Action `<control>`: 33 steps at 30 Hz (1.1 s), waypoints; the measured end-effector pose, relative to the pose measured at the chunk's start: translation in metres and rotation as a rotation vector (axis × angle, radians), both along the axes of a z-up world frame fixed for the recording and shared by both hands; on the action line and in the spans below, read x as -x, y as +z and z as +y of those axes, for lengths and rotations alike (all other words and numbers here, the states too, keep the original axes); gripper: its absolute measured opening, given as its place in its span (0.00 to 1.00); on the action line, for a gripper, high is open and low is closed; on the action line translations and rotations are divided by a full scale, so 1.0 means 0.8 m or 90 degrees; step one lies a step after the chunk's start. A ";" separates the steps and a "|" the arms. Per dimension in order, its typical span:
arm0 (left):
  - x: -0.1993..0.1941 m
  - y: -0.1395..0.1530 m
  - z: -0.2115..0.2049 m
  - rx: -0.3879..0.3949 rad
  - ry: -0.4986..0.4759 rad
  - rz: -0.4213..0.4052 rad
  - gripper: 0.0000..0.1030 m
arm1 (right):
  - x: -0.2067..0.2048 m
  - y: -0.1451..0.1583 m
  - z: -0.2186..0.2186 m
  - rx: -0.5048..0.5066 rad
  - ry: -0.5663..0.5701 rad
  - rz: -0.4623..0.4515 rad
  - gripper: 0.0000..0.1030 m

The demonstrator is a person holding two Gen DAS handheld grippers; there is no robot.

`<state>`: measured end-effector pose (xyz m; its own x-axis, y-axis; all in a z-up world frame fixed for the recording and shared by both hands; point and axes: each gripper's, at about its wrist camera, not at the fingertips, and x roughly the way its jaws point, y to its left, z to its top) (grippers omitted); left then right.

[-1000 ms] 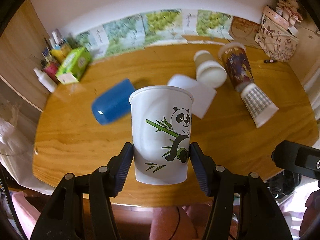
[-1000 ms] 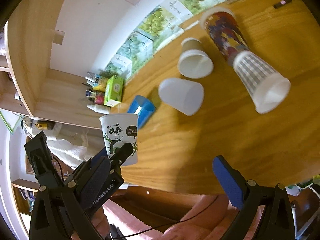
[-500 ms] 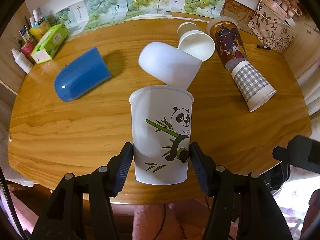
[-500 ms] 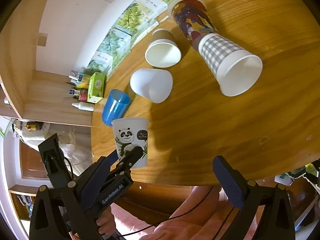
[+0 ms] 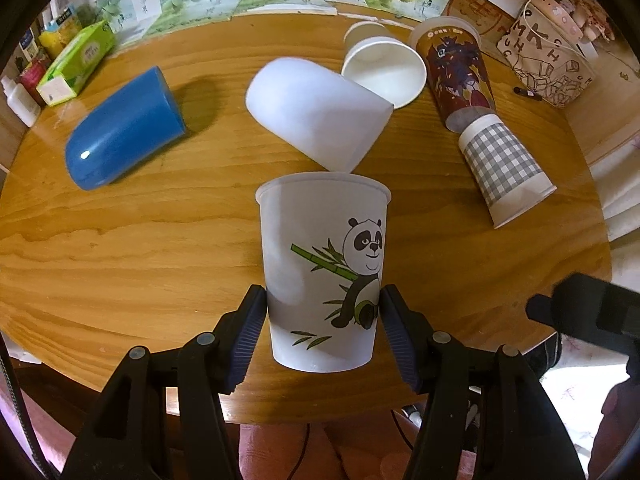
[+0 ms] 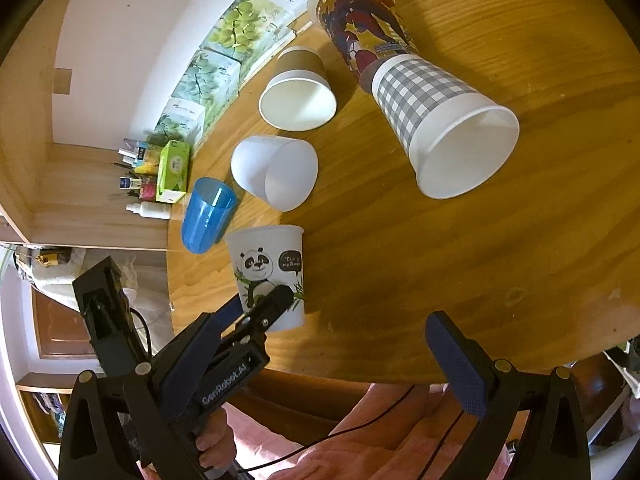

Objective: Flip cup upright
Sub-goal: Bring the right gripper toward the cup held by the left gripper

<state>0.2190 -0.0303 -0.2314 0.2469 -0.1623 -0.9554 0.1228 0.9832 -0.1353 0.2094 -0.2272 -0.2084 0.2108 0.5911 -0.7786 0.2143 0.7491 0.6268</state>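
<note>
My left gripper (image 5: 322, 312) is shut on a white paper cup with a panda print (image 5: 324, 264). The cup stands upright, mouth up, at the near edge of the round wooden table (image 5: 120, 248). The right wrist view shows the same panda cup (image 6: 272, 268) with the left gripper (image 6: 264, 304) clamped low on it; whether its base touches the wood I cannot tell. My right gripper (image 6: 352, 320) is open and empty, held off the table's near edge.
Several cups lie on their sides: a blue one (image 5: 124, 144), a frosted white one (image 5: 316, 116), a brown paper one (image 5: 380, 66), a tall printed one (image 5: 456, 64) and a checked one (image 5: 504, 168). A green box (image 5: 76, 62) and a patterned bag (image 5: 552, 68) stand at the back.
The left gripper has carried the upright panda cup forward and down over the table's near edge. The right gripper has stayed open and moved closer to the table.
</note>
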 end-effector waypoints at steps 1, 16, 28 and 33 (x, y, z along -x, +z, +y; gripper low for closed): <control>0.000 -0.001 0.000 0.006 0.000 0.004 0.61 | -0.002 -0.001 0.001 0.001 0.002 0.001 1.00; -0.005 -0.007 0.006 0.055 -0.017 0.041 0.65 | -0.034 -0.021 0.032 0.024 0.042 0.022 1.00; 0.001 -0.004 0.024 0.079 -0.022 0.066 0.72 | -0.058 -0.036 0.059 0.034 0.066 0.029 1.00; 0.008 -0.004 0.051 0.092 0.002 0.075 0.73 | -0.065 -0.042 0.073 0.039 0.074 0.035 1.00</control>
